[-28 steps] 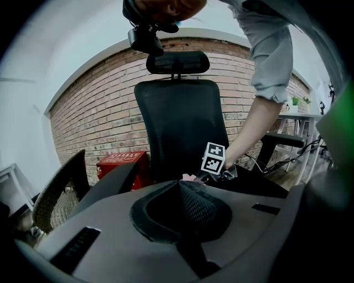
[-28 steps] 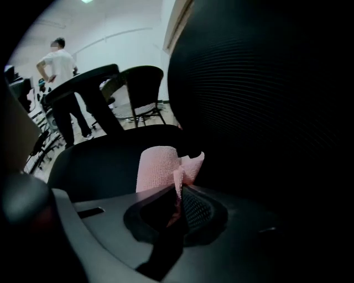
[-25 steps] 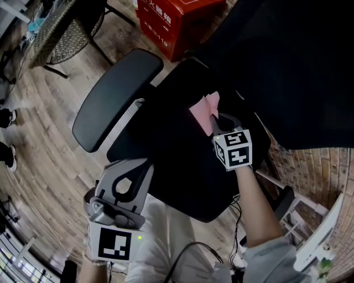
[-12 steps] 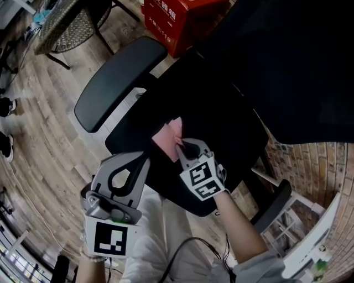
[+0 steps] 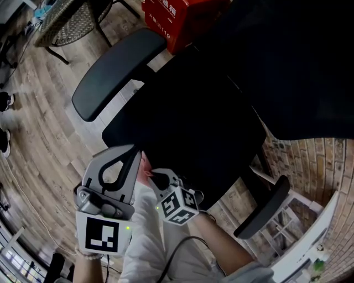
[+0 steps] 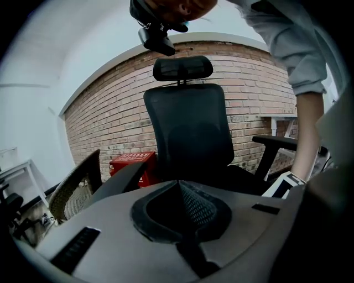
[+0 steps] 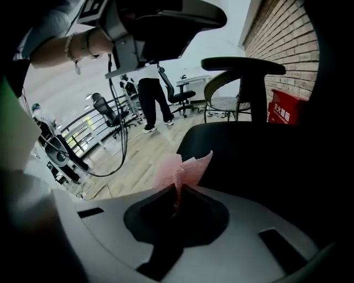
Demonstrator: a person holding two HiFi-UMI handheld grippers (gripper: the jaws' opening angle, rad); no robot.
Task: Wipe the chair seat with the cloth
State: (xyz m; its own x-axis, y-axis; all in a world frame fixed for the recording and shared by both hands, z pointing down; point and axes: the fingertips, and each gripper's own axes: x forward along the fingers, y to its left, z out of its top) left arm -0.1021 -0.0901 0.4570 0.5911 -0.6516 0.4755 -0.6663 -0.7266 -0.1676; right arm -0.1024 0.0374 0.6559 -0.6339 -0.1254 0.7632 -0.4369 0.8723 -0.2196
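Note:
The black office chair seat (image 5: pixel 193 121) fills the middle of the head view. My right gripper (image 5: pixel 151 176) is at the seat's near front edge, shut on a pink cloth (image 5: pixel 145 164) of which only a sliver shows there. In the right gripper view the cloth (image 7: pixel 181 168) sticks up from between the closed jaws of that gripper (image 7: pixel 177 192), with the seat (image 7: pixel 260 155) just beyond. My left gripper (image 5: pixel 133 153) hovers beside it at the seat's front left, shut and holding nothing (image 6: pixel 180 187). It faces the chair's backrest (image 6: pixel 188 130).
The chair's armrests (image 5: pixel 116 69) (image 5: pixel 263 207) flank the seat. A red box (image 5: pixel 182 16) and a wicker chair (image 5: pixel 61 25) stand on the wooden floor beyond. A brick wall (image 6: pixel 110 121) is behind the chair. A person (image 7: pixel 152 94) stands far off near other office chairs.
My right gripper has dragged the pink cloth from the far middle of the seat to its near front edge, ending beside the left gripper. The left gripper has barely moved.

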